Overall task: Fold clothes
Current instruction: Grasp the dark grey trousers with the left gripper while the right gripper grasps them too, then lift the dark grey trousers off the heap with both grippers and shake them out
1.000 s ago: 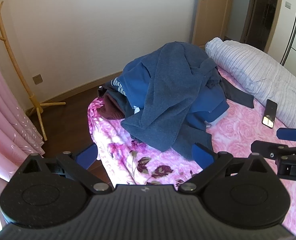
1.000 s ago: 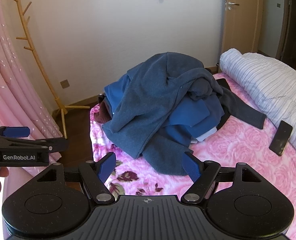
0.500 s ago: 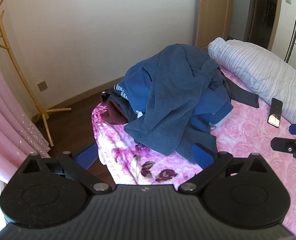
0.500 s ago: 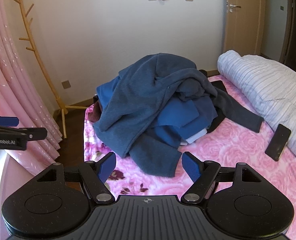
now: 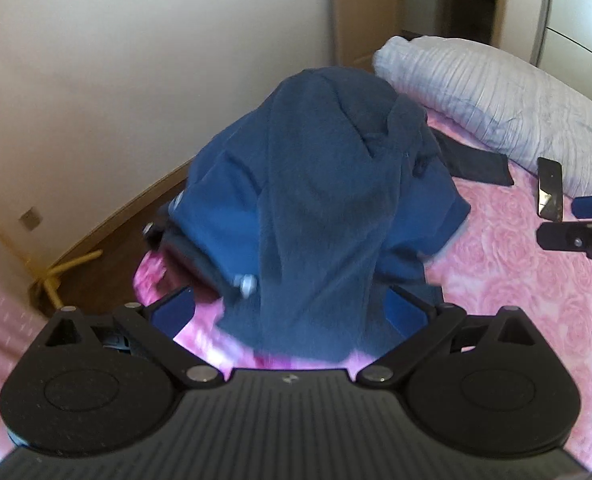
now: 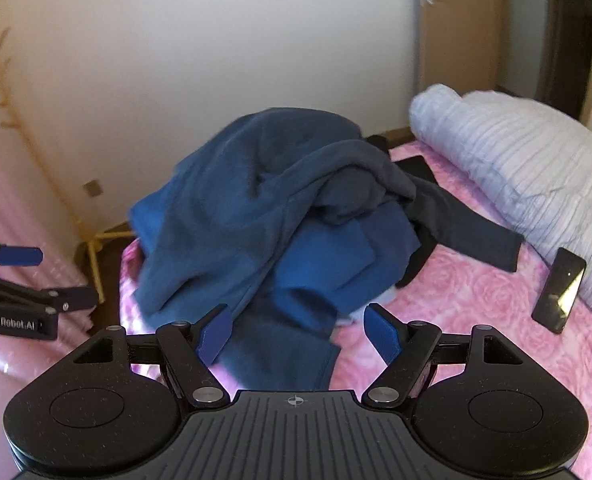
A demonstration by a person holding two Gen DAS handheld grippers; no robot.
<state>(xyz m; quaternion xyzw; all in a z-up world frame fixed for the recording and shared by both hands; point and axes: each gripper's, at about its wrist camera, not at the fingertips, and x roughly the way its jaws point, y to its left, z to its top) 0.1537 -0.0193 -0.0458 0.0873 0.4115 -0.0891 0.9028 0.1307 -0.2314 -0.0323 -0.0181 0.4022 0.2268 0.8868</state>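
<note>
— Clothes pile [image 5: 320,200]: what's buried in it?

— Hard to tell. A dark blue fleece [image 6: 232,216] drapes over brighter blue garments; underneath, a maroon scrap and something small and white peek out on the left, both blurred. A black sleeve [image 6: 472,236] trails right toward the striped duvet [image 6: 528,168].

— Where does it sit?

— On the far left corner of the pink floral bed [image 5: 528,280], its hem hanging near the edge. Bare sheet lies open to the right, up to a phone [image 6: 558,290] beside the duvet.

— Grippers?

— Left gripper [image 5: 292,308] spread wide, holding nothing, the fleece's near hem between its pads (touching or not, I cannot tell). Right gripper [image 6: 296,332] also wide apart, empty, just short of the pile.

— Any writing?

— "GenRobot.AI" on the left gripper's side, seen from the right wrist.
</note>
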